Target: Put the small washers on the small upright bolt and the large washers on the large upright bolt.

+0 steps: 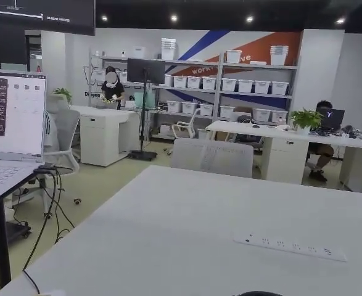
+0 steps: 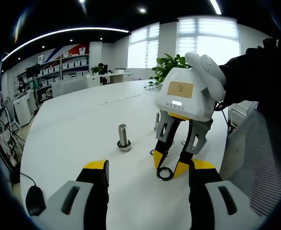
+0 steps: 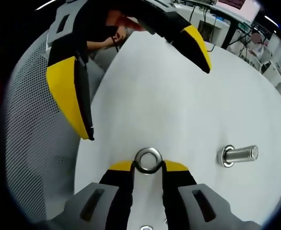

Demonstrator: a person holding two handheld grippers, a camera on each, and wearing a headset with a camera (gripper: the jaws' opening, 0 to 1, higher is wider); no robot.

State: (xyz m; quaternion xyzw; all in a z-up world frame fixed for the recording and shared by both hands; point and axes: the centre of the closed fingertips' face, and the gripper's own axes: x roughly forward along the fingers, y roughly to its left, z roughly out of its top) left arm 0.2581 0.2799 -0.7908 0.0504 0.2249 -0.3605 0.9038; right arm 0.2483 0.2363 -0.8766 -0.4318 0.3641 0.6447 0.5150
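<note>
My right gripper is shut on a steel washer, pinching its rim at the jaw tips. In the left gripper view the right gripper hangs just above the white table with the washer held at its tips. The large upright bolt stands left of it with a washer at its base. This bolt is off to the right of my right jaws. A thinner bolt stands partly hidden behind the right gripper. My left gripper is open and holds nothing. It faces the right gripper as wide yellow jaws.
The white table carries a power strip on its far right side. A laptop sits on a desk to the left. A mesh chair stands by the table edge, and a mouse lies near my left jaw.
</note>
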